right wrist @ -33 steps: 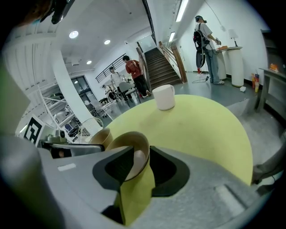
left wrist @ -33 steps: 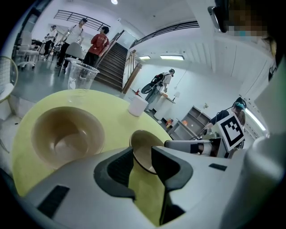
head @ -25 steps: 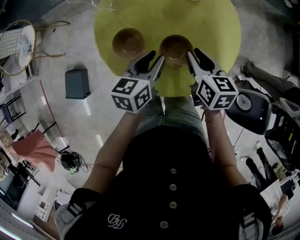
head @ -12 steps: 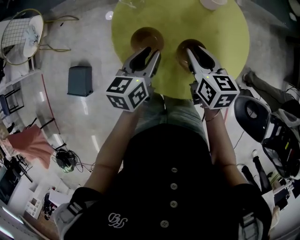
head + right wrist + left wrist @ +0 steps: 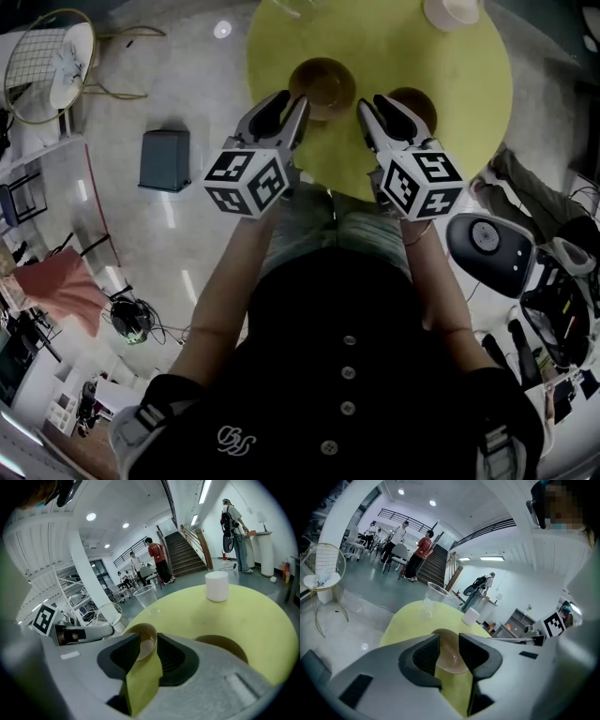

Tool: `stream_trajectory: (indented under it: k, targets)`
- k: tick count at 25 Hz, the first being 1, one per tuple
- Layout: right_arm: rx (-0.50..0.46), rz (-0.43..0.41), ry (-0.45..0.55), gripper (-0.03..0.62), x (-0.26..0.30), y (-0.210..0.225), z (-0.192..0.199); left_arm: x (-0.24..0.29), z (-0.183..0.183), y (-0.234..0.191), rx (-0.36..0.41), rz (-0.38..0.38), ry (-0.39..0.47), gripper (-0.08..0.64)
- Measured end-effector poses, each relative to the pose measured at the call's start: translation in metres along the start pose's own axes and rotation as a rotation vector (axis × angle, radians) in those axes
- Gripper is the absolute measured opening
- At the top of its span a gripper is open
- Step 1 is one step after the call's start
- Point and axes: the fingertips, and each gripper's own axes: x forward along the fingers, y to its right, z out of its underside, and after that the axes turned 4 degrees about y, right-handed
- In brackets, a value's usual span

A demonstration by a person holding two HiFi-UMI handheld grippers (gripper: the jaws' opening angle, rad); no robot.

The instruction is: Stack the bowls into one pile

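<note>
L/R jaws apart, empty | 2 bowls (image 5: 322, 86) unstacked | stairs (image 5: 187, 550) only gripper views

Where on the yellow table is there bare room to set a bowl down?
Bare: the middle of the table, bordered by the clear cup, the white cup, the left bowl and the right bowl; also the table's right side, past the right bowl. Crowded: the near edge, around both bowls.

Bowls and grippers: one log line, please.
left bowl, right bowl: apart, unstacked | left gripper: open, empty | right gripper: open, empty
</note>
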Motion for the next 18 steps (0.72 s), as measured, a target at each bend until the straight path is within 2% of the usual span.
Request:
stream_trajectory:
  k: [9, 18]
  targets:
    - [0.010, 0.030, -0.033, 0.135, 0.022, -0.008, 0.009, -0.004, 0.006, -0.027, -0.036, -0.034, -0.019, 0.114]
    - [0.032, 0.053, -0.038, 0.137, 0.031, -0.012, 0.013, 0.001, 0.023, -0.039, -0.048, -0.019, -0.058, 0.114]
